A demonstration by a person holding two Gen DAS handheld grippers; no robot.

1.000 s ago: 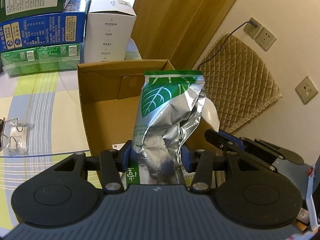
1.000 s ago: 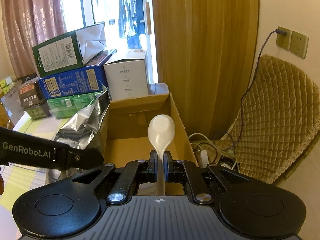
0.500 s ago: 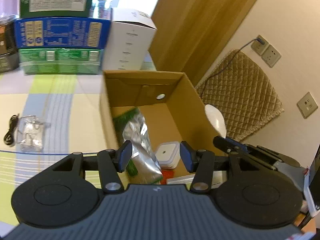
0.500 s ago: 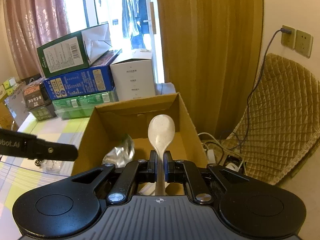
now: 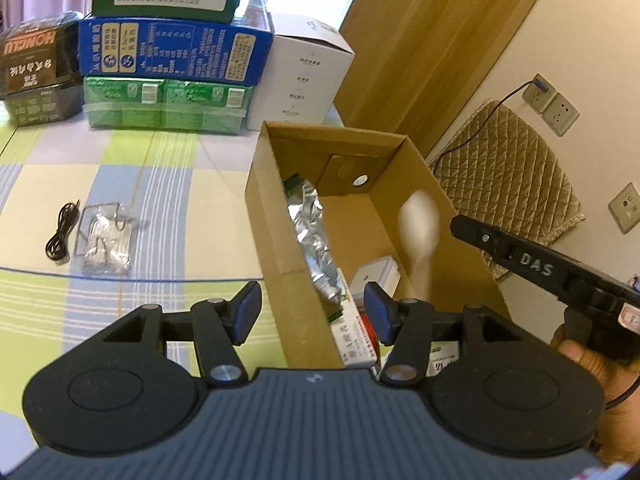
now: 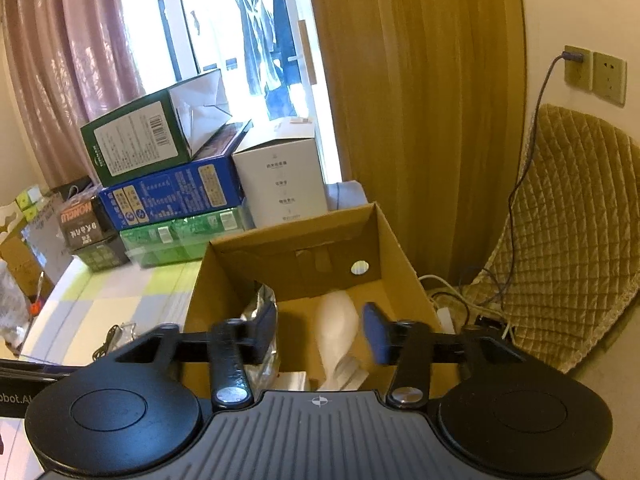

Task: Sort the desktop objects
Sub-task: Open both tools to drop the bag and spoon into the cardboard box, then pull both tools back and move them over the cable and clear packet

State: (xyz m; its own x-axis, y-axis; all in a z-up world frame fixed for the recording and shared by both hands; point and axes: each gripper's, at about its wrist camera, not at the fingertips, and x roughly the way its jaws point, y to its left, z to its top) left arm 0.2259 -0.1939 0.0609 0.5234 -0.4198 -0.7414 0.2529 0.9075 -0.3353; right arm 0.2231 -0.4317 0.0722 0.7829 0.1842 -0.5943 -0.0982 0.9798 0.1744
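The left wrist view looks down on the counter with a checked cloth, and at its right edge stands an open cardboard box that seems to be where the desktop things are being gathered. The left gripper hovers at the near end of the box with its jaws spread wide and nothing between them. Inside the box a crumpled foil bag leans against the left wall, with a small white case and some flat packets lying near it. A pale spoon shows as a blur above the box floor; the right gripper, seen in its own view, has its jaws apart and the spoon sits loose between them without touching either, so I judge it is dropping in. On the counter, well apart from the box, lie a small clear plastic bag with something wiry inside and, just beside it, a coiled black cable. Both look very light. The bag should be limp and slick, so I would pinch it across the middle where the contents give some bulk, not at a thin edge. The cable is floppy and may uncoil, so taking the whole bundle at its centre seems safest. Stacked cartons stand at the back.
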